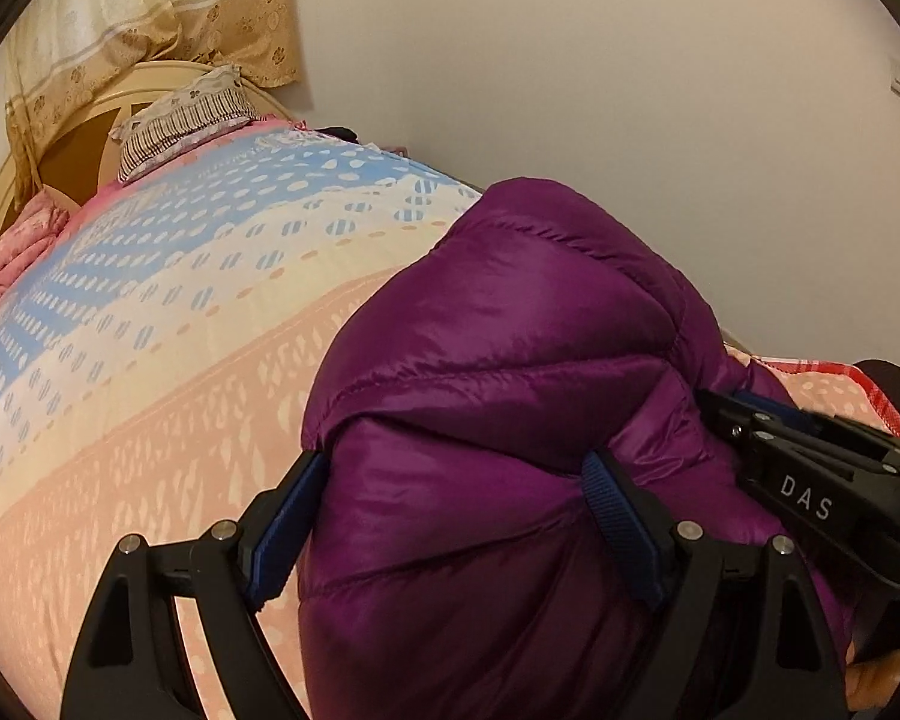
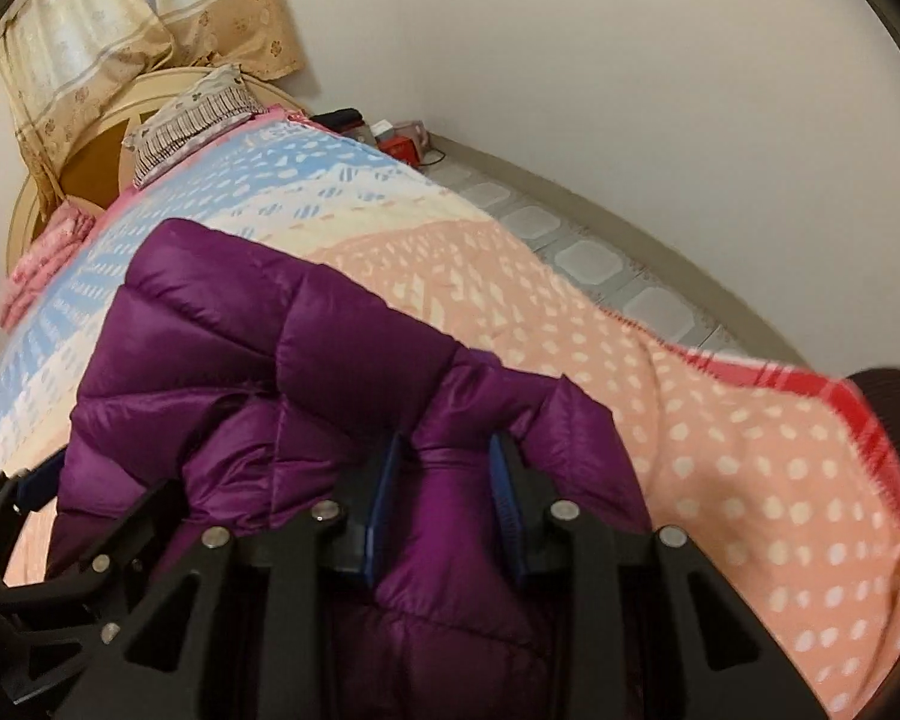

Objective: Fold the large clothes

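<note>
Your purple down jacket [image 1: 510,372] lies bunched on the patterned bedspread [image 1: 150,360], toward its near edge; in the left wrist view it fills the field from 3 to 6 o'clock.

Your left gripper [image 1: 456,516] stands wide, its blue pads bearing on both sides of a thick puffed fold, so I judge it a grip on bulk, not idle jaws. Your right gripper [image 2: 444,510] has its fingers pinched narrowly on a gathered ridge of the jacket at 6 o'clock of its own view.

Step in hand, as judged: gathering and carrying one doubled section over, both grippers close together at the near side.

The next move calls for laying that section flat toward 11 o'clock, up the bed, keeping tension even. The slippery shell may slide from the wider left hold.
</note>
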`<state>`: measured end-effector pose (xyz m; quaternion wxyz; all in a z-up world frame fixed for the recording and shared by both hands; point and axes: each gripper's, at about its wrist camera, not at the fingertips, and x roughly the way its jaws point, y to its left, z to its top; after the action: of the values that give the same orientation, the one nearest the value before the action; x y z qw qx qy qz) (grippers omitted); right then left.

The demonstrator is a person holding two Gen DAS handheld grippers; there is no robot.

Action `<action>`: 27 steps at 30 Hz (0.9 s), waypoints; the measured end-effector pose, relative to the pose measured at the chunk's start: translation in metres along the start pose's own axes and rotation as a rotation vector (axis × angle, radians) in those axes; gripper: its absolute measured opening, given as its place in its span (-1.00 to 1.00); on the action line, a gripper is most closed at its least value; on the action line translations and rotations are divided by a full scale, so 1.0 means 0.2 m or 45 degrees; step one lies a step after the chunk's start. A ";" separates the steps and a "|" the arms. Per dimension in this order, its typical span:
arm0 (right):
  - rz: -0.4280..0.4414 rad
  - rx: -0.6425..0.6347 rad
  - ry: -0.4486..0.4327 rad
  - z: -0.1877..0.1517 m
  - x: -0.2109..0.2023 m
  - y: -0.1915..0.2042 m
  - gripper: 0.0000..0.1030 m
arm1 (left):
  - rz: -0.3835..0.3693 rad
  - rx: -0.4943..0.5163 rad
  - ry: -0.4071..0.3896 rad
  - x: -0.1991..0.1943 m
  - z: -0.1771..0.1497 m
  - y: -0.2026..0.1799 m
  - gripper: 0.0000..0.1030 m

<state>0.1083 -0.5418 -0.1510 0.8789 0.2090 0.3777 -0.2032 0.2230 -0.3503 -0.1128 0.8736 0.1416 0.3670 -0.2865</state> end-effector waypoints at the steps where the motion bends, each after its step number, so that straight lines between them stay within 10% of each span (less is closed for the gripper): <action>1: 0.021 0.025 0.008 0.00 0.01 -0.02 -0.33 | 0.001 -0.001 -0.001 0.01 0.00 0.00 0.70; 16: -0.075 0.007 0.007 0.03 0.06 0.09 -0.31 | -0.106 -0.020 0.047 -0.04 -0.04 0.07 0.76; 21: -0.070 -0.022 -0.128 -0.10 -0.31 0.11 0.38 | -0.062 0.029 -0.066 -0.32 -0.16 0.13 0.76; 27: -0.102 -0.057 -0.222 -0.35 -0.74 0.11 0.42 | -0.053 0.036 -0.057 -0.57 -0.35 0.12 0.76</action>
<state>-0.0145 -0.4587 -0.0787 0.9039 0.1554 0.3125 -0.2472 0.1339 -0.2551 -0.0784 0.8733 0.1398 0.3463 -0.3129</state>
